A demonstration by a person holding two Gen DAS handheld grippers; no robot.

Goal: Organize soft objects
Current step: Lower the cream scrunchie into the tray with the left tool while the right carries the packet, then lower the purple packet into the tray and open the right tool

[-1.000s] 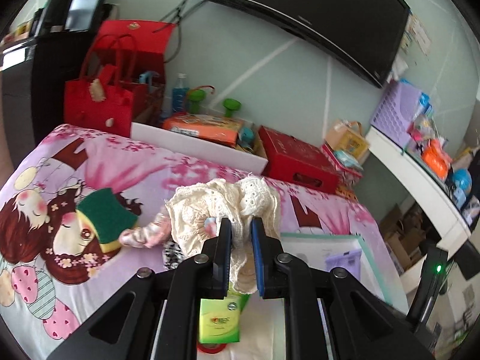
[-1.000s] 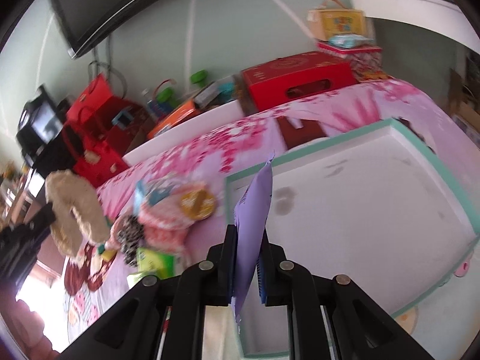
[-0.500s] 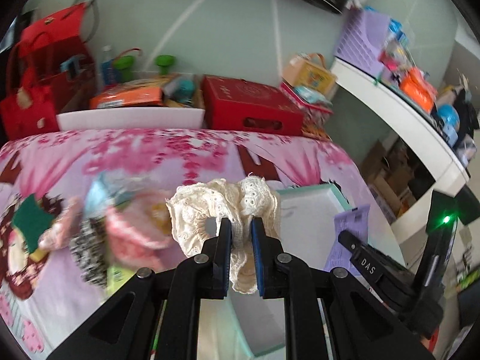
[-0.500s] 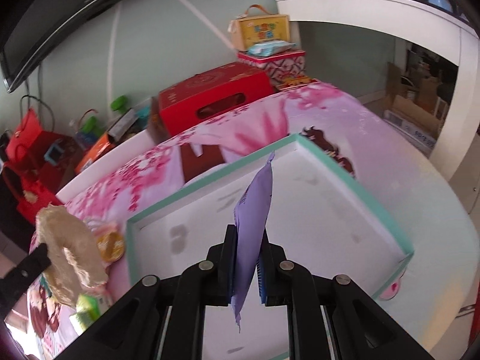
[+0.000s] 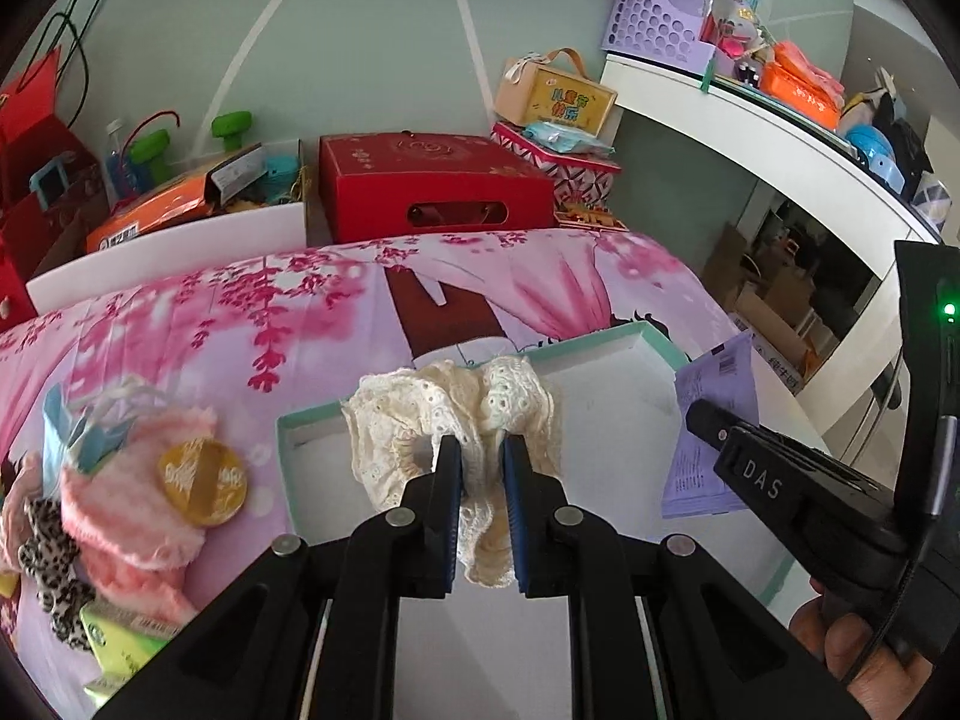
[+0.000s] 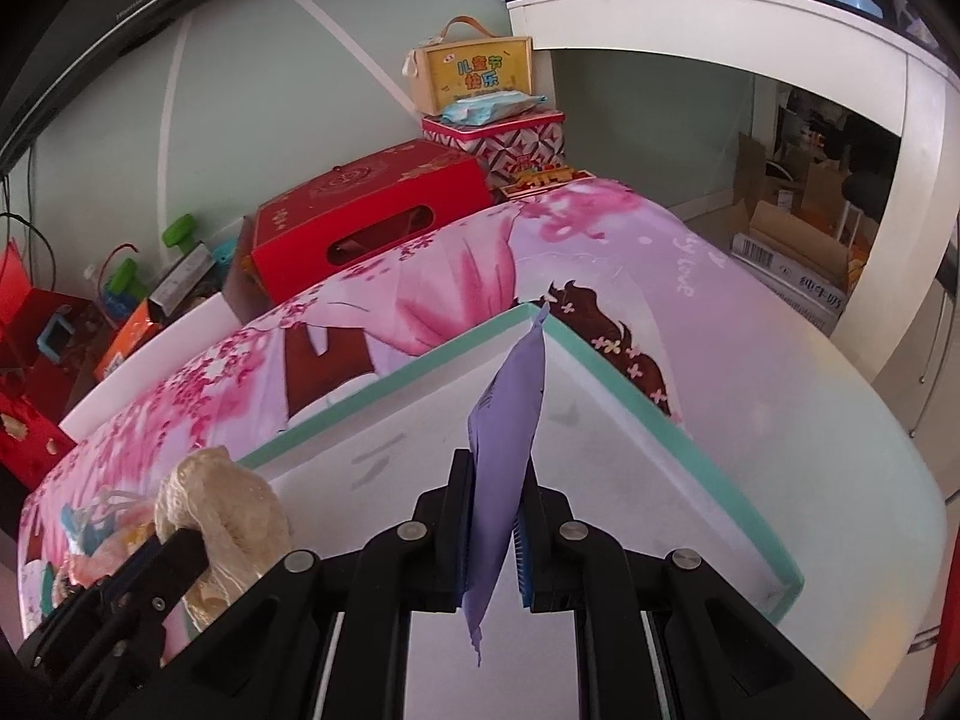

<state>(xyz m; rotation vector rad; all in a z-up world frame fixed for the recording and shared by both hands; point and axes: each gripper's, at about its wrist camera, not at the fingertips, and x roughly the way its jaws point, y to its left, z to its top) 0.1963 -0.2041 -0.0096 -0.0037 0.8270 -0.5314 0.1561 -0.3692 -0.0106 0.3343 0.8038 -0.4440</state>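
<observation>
One cream lace scrunchie (image 5: pixel 456 414) is pinched between the nearly closed jaws of the left gripper (image 5: pixel 482 456) and is held above the near left corner of the tray (image 5: pixel 600 341). One lilac packet (image 6: pixel 504 450) is clamped edge-on in the right gripper (image 6: pixel 495 480), whose jaws are likewise narrow, above the middle of the tray and toward its far corner. The tray is a single white box lid with a teal rim, laid on a pink printed sheet (image 5: pixel 240 312).

Only in the left wrist view is the pile left of the tray shown clearly: one pink fluffy item (image 5: pixel 132 516) with a gold disc (image 5: pixel 201 480) on it, one leopard-print scrunchie (image 5: pixel 48 564), one green packet (image 5: pixel 120 636) and a blue-and-white item (image 5: pixel 78 426). The right gripper with its green light and part of the hand (image 5: pixel 858 654) holding it are seen there too, right of the tray, and the packet's printed face is shown.

Only in the right wrist view are the tray's right rim and the bare white table edge (image 6: pixel 870 480) beyond it shown; the pile is mostly hidden behind the scrunchie and the left gripper.

Beyond the tray one red box (image 6: pixel 366 228) is seen in both views.
</observation>
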